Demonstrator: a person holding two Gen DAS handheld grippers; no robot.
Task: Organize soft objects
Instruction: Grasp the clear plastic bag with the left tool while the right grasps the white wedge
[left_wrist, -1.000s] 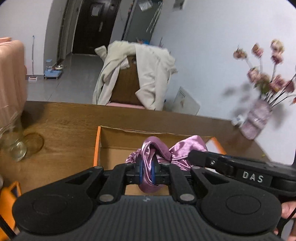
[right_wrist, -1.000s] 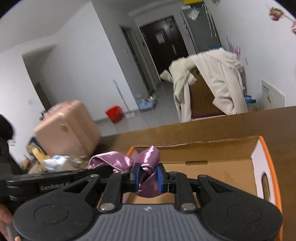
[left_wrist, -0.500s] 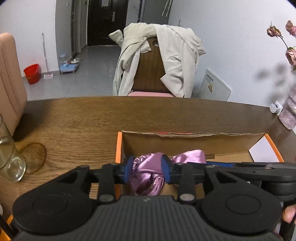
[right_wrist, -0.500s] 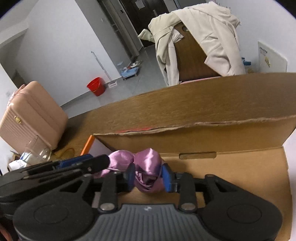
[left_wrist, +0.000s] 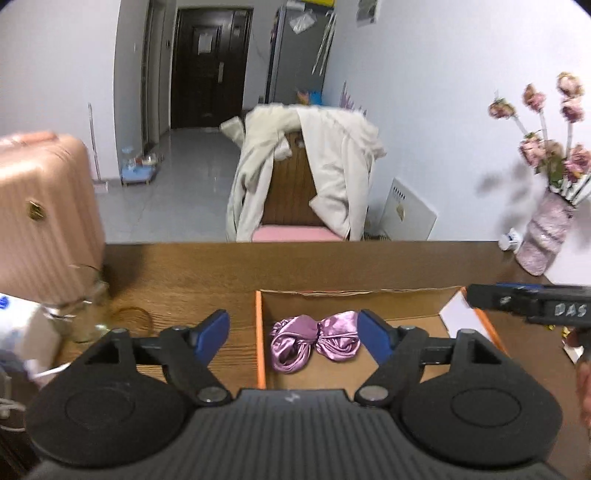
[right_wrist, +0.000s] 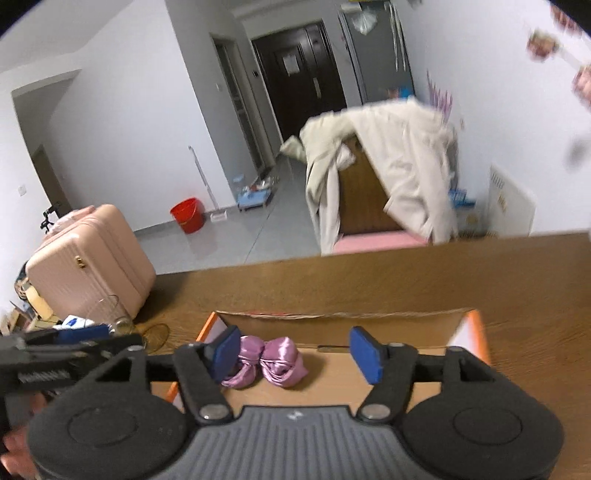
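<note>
Scrunchie bow (left_wrist: 314, 341): purple satin, lies inside the cardboard box, near its left wall, loose on the box floor, nothing touching it.
Left tongs (left_wrist: 291, 334): wide apart, blue pads either side of the bow w/o contact; holding nothing.
Right tongs (right_wrist: 295, 349): also spread wide, empty. Left pad sits just in front of the bow's left lobe in right-wrist view; can't tell if it brushes the fabric, looks clear.
Box (left_wrist: 260, 332): open-top, orange edges, brown inside, on the worktop; far wall has a ragged top edge. White sheet at its right end.
Worktop (left_wrist: 207, 273): dark wood. Glass (left_wrist: 86, 314) stands well left of the box; flower vase (left_wrist: 541, 240) at far right corner.
Beyond: chair w/ cream jacket (left_wrist: 314, 173) behind the worktop, pink suitcase (left_wrist: 40, 210) on the left.
Step in hand: prob. the release stage – bow sits in the box, both tongs free of it.
Next move: judged only – lift both tongs up and clear of the box walls, then look for another soft item. None visible on the worktop in these views, so a wider look is needed first.
Risk: pad snagging the slippery satin on the way out and dragging it off the box floor.
</note>
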